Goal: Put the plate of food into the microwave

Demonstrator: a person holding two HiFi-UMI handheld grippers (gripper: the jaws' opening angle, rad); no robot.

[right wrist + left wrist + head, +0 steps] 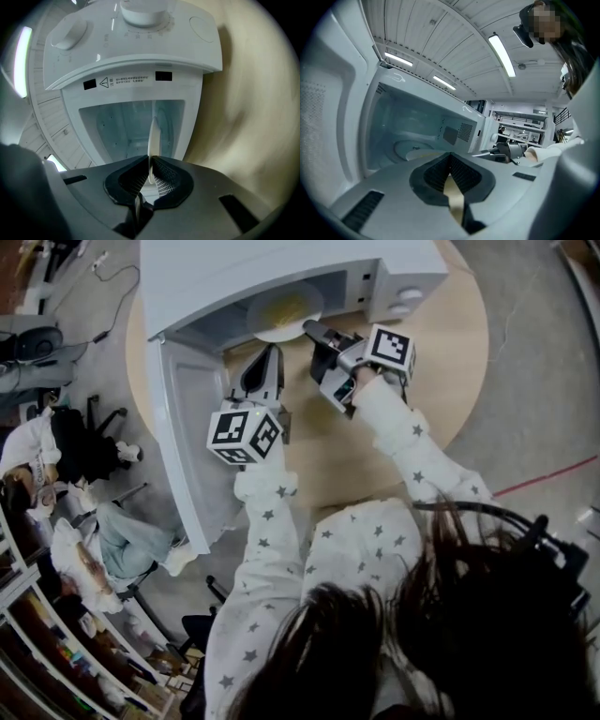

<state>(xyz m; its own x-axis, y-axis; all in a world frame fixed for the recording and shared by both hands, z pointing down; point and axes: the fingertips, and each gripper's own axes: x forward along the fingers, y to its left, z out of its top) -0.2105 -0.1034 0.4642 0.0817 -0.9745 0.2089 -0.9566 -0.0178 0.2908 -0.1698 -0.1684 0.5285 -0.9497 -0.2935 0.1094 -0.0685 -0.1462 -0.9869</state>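
Both tongs were at the microwave (281,268) mouth | my right tongs (312,331) clamped the plate (281,313) rim | my left tongs (272,351) sat pinched shut beside it

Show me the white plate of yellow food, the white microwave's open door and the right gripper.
white plate of yellow food (275,334): head view, near rim
white microwave's open door (192,427): head view, inner panel
right gripper (310,329): head view, between its fingertips

The person's left arm (261,549) and right arm (417,442), in white star-printed sleeves, reach forward side by side. The left tongs (269,352) point ahead, jaws pressed together and empty. The right tongs (311,329), rolled sideways, clamp the rim of a plate (281,307).
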